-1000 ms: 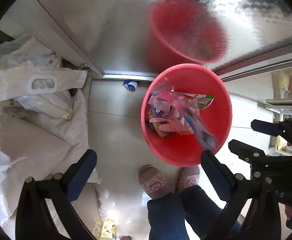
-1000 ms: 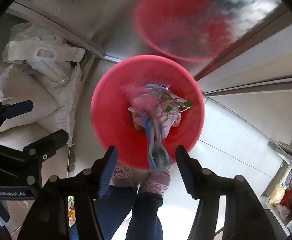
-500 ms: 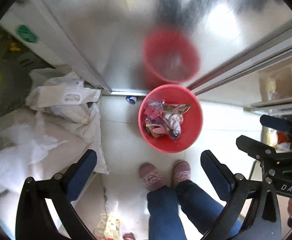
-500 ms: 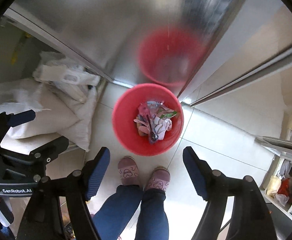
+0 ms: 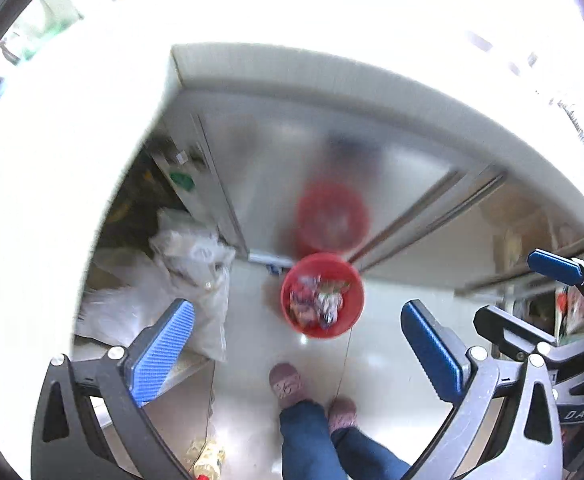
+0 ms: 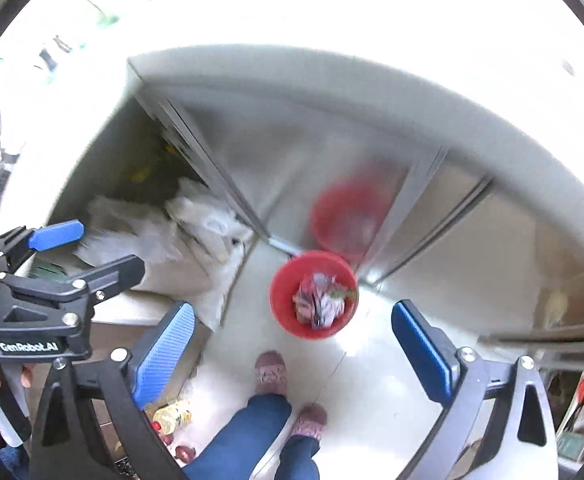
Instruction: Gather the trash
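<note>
The red bin [image 5: 322, 295] stands on the floor against the steel cabinet [image 5: 276, 168], with the wrappers [image 6: 317, 300] lying inside it. The left gripper [image 5: 297, 354] has its jaws spread and empty. The jaws of the right gripper [image 6: 293, 350] are opening, nothing between them. The drop step looks finished; the next move calls for finding more trash, perhaps up on the bright surface [image 5: 72, 140].
</note>
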Motion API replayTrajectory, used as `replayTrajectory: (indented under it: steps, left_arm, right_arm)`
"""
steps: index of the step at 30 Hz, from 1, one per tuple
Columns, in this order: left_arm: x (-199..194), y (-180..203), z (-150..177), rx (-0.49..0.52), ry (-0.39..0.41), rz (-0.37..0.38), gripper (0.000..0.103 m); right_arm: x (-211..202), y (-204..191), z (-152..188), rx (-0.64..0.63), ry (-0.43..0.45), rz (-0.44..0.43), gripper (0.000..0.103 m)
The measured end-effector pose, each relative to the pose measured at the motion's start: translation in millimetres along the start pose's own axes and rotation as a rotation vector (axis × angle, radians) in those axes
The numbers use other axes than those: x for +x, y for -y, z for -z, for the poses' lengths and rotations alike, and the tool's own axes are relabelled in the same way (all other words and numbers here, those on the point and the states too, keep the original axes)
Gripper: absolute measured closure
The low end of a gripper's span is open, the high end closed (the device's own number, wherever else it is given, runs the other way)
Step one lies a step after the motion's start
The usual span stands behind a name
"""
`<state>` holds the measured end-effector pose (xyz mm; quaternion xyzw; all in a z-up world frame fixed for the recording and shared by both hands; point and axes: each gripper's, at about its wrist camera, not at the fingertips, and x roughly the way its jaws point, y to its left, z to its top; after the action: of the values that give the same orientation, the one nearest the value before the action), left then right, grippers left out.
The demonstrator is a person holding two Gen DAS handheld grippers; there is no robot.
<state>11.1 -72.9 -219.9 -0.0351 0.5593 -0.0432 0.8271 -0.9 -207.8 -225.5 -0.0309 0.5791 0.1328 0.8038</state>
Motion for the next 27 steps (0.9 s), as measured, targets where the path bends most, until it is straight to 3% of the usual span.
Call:
replayTrajectory:
  steps: [3,9,13,27]
  left_arm:
    - [-49,7,0,-0.01,0.07,0.002,0.0]
    - [-138,21,-1,-0.004,0.246,-0.082,0.0]
    - [-183,21,-2,-0.012,0.304,-0.102,0.0]
    - [-271,11,-18,0.046,0.445,-0.073,0.0]
  right_arm:
    - [-44,-9,-1,-0.027,0.078,-0.006,0.001]
    - [-113,-26,-5,-0.102,0.208,-0.009,0.001]
    - [-150,-36,-7,-0.141,0.277,-0.001,0.001]
    - [-244,-53,-17,-0.154,0.471,0.067,0.001]
